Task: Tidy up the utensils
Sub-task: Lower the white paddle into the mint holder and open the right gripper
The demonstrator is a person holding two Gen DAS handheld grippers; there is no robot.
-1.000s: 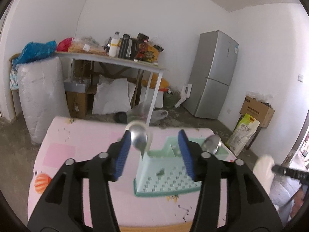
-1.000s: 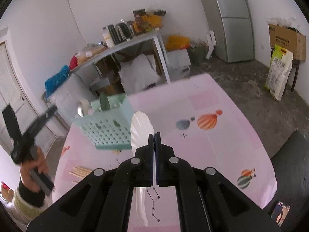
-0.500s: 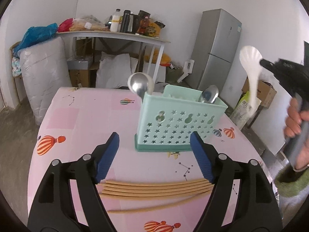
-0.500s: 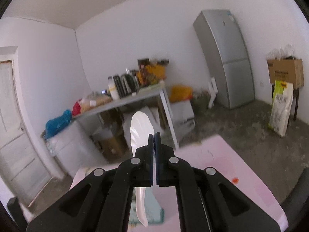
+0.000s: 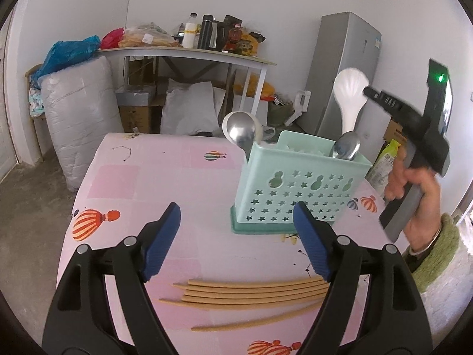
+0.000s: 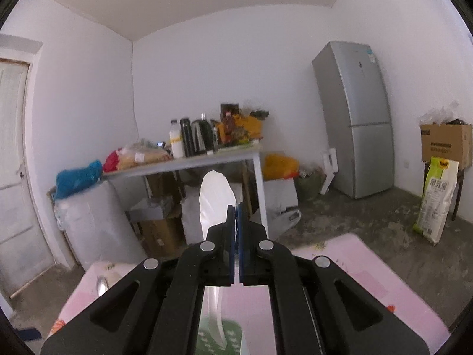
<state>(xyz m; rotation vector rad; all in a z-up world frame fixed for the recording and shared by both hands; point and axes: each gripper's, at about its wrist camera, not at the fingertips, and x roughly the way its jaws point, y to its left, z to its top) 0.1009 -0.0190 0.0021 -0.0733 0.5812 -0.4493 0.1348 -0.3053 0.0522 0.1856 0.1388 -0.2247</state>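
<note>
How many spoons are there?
3. A metal spoon stands at the left end of the green basket, another metal spoon at its right end, and the right tool holds a white spoon above it. More may hide inside.

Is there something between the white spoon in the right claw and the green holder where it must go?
Nothing blocks it. The white spoon stands over the holder, with a metal spoon already in that end.

White spoon handle hidden behind right tongs; caddy cut off below
</note>
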